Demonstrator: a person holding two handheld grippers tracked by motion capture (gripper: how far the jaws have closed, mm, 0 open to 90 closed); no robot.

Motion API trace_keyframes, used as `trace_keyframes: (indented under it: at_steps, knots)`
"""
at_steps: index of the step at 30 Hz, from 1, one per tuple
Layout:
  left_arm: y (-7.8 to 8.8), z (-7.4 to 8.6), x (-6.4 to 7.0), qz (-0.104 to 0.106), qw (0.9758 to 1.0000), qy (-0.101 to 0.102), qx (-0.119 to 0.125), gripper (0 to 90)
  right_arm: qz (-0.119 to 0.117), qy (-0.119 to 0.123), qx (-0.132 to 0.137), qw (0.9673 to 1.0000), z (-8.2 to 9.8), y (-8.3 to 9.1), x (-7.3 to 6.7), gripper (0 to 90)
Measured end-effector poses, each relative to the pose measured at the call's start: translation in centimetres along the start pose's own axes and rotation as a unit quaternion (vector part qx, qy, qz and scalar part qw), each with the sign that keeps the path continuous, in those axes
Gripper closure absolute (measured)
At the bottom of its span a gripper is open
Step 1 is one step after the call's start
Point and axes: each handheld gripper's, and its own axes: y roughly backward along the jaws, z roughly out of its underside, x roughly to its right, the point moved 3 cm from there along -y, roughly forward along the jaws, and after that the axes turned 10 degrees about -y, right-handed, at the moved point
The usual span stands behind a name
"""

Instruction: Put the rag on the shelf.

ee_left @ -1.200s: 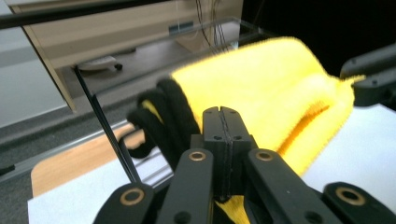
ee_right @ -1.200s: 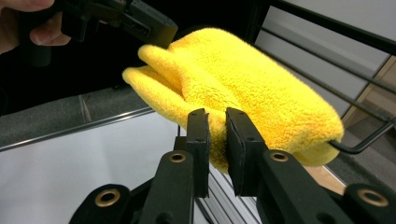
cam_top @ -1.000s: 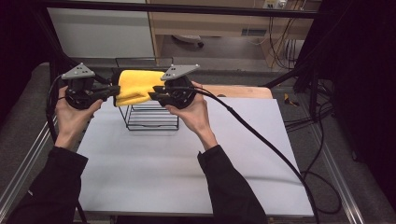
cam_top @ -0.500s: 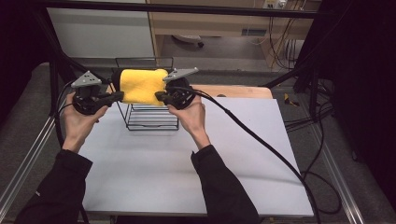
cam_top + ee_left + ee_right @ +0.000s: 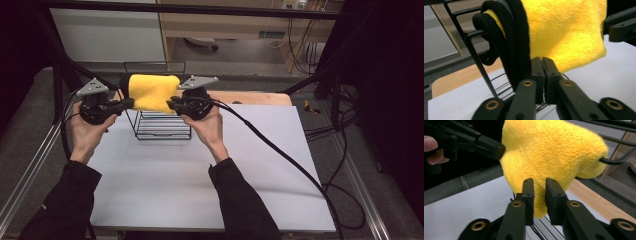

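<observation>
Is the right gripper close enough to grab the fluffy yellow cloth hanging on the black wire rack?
Probably yes. The right gripper is already at the yellow cloth, its jaws slightly apart with the cloth's lower edge between them. Nothing is in the way; the left gripper pinches the other side.

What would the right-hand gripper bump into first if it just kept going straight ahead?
Most likely the fluffy yellow cloth draped over the black wire rack: it hangs directly beyond the right gripper, already reaching between the slightly parted jaws. The left gripper lies farther along, though depth is uncertain.
</observation>
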Motion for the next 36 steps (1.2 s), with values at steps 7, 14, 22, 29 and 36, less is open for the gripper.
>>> trace_keyframes:
  at_steps: [7, 14, 22, 29, 36]
  knots:
    - [2.0, 1.9, 1.5, 0.013, 0.9998, -0.004, -0.014, 62.4, 0.001, -0.013, 0.009, 0.9999, 0.9, 4.0, 0.8, 49.8]
    - [1.9, 5.3, 3.3, 0.022, 0.9994, -0.001, -0.027, 39.2, 0.021, -0.041, 0.012, 0.9989, 3.3, 8.0, 2.9, 29.5]
    - [0.1, 8.9, 5.4, 0.030, 0.9989, 0.002, -0.035, 17.7, 0.042, -0.073, -0.003, 0.9964, 8.3, 11.4, 6.0, 10.2]
    - [-1.7, 11.8, 7.1, 0.038, 0.9978, 0.008, -0.054, 8.7, 0.051, -0.092, -0.022, 0.9942, 13.0, 13.0, 8.0, 4.0]
    - [-2.5, 14.5, 8.3, 0.053, 0.9962, 0.008, -0.069, 7.7, 0.055, -0.129, -0.036, 0.9894, 18.3, 14.4, 10.1, 1.7]
